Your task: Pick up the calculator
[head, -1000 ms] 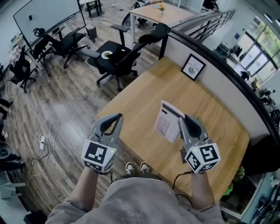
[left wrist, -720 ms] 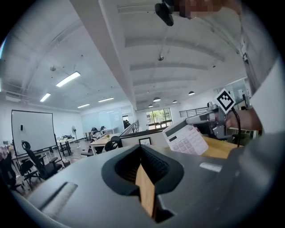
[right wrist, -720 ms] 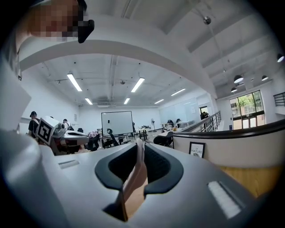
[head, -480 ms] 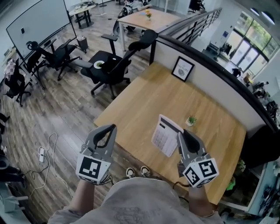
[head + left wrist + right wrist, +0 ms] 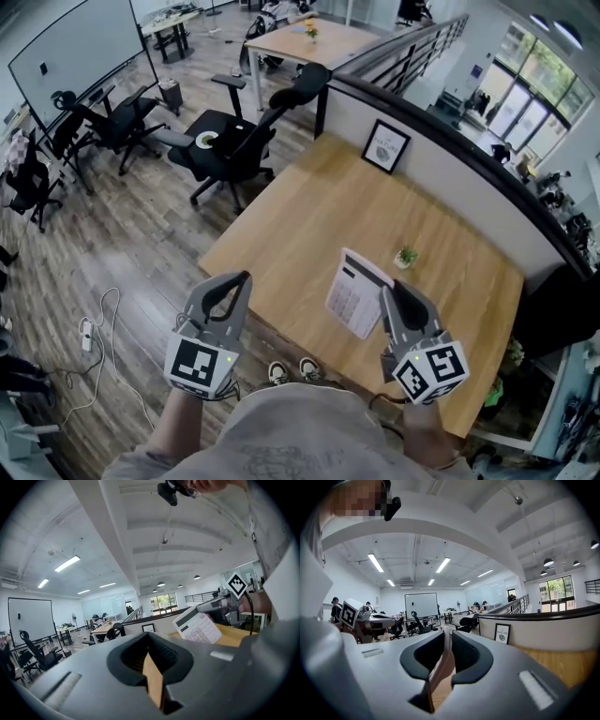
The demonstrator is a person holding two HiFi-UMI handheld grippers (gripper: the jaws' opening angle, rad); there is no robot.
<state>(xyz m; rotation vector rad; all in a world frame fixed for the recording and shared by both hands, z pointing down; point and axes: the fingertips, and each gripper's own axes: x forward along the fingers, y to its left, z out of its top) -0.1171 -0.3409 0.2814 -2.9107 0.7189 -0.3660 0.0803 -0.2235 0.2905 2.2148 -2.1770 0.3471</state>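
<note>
Gripping the calculator (image 5: 354, 294) by one edge with the right tool (image 5: 388, 292), we are holding it raised over the near part of the worktop (image 5: 300, 206), its key face tilted upward. We are holding the left tool (image 5: 240, 277) pinched together on nothing, just off the worktop's near edge, above the wooden floor (image 5: 112, 234).

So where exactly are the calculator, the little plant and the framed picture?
calculator (image 5: 354, 295), head view, the middle of its key face.
little plant (image 5: 405, 255), head view, its green leaves.
framed picture (image 5: 385, 146), head view, the centre of the white print inside the black frame.
</note>
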